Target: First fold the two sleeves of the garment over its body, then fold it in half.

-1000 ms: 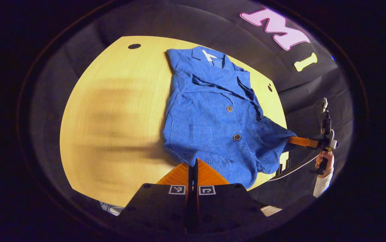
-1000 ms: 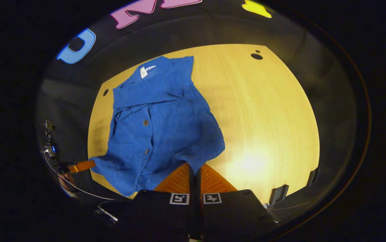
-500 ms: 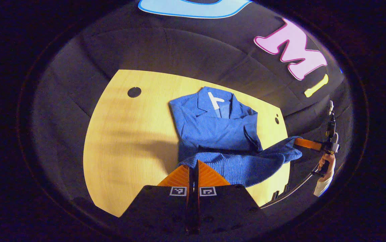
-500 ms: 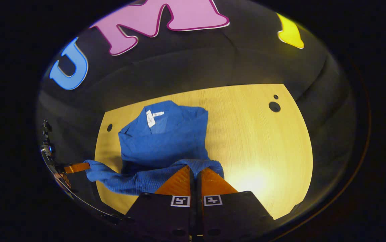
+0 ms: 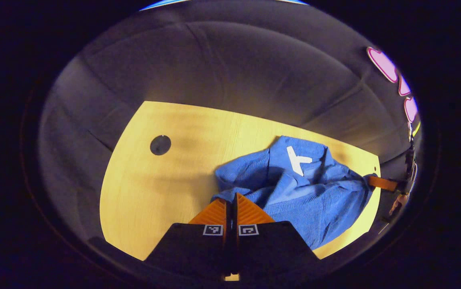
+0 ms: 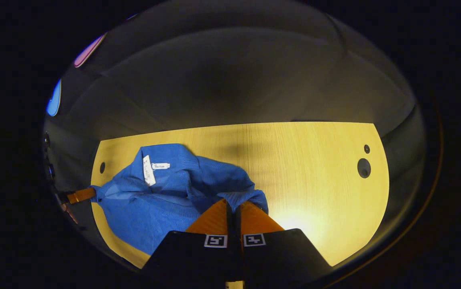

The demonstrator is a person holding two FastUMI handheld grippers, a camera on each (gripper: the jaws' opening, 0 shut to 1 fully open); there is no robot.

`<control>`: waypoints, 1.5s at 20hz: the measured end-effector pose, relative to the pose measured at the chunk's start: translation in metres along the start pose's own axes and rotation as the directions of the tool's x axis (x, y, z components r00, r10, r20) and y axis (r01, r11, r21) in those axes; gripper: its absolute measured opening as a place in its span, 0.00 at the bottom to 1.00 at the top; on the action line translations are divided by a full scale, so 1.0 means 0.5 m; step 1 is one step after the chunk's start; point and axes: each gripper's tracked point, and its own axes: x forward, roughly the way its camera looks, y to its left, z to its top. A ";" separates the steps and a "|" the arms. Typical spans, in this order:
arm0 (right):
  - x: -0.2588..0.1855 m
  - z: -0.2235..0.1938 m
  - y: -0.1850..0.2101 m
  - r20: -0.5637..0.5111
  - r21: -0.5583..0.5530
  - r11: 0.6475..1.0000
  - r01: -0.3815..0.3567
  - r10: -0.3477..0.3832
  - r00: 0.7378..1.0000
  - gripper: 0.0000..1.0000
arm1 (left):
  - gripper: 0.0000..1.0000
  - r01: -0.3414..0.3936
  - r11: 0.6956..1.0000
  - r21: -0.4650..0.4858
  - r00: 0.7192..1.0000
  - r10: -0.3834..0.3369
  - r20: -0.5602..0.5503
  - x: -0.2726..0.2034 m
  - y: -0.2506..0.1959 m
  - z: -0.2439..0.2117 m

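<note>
Clearly the left gripper [image 5: 233,195] and the right gripper [image 6: 233,202] each pinch a hem corner of the blue garment [image 5: 302,196], lifted over its collar end on the wooden table [image 5: 154,188]. A good finish, by judgement, means lowering both corners level, edge meeting the collar, before letting go.

Yellow wooden table [image 5: 146,188]; blue garment [image 5: 315,200] bunched on it.

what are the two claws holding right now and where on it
Both hold the blue knit garment by its bottom hem: the left claw at one corner, the right claw at the other.
</note>
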 end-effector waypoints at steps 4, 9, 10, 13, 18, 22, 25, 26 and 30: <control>0.021 0.026 -0.018 0.068 -0.020 1.000 -0.008 0.009 0.998 0.28 | 0.43 -0.128 0.992 -0.005 0.986 0.128 0.111 0.011 0.043 0.044; -0.031 0.099 -0.002 0.223 -0.019 0.998 -0.056 0.059 0.973 0.94 | 0.84 -0.125 0.990 0.060 0.943 0.100 0.318 -0.048 0.001 0.120; -0.049 0.114 0.002 0.256 -0.039 0.998 -0.055 0.063 0.964 0.98 | 0.84 -0.113 0.992 0.054 0.931 0.087 0.354 -0.064 -0.009 0.128; -0.118 0.149 0.016 0.364 -0.104 0.994 -0.043 0.078 0.928 0.98 | 0.84 -0.074 0.997 0.034 0.909 0.053 0.413 -0.127 -0.034 0.124; -0.263 0.218 0.021 0.550 -0.146 0.989 0.003 0.078 0.832 0.98 | 0.84 -0.081 0.995 0.063 0.864 0.039 0.502 -0.216 -0.069 0.092; -0.375 0.197 0.050 0.590 -0.180 0.984 0.011 0.099 0.802 0.98 | 0.85 -0.035 0.998 0.060 0.813 -0.007 0.583 -0.315 -0.095 0.070; -0.504 0.155 0.090 0.672 -0.240 0.969 0.064 0.118 0.731 0.98 | 0.85 -0.037 0.996 0.085 0.754 -0.028 0.657 -0.404 -0.109 0.024; -0.551 0.134 0.109 0.691 -0.261 0.962 0.077 0.130 0.711 0.98 | 0.85 -0.053 0.994 0.099 0.740 -0.028 0.672 -0.425 -0.115 0.003; -0.718 0.008 0.150 0.785 -0.272 0.951 0.145 0.133 0.605 0.98 | 0.85 -0.090 0.987 0.133 0.670 -0.039 0.741 -0.528 -0.132 -0.090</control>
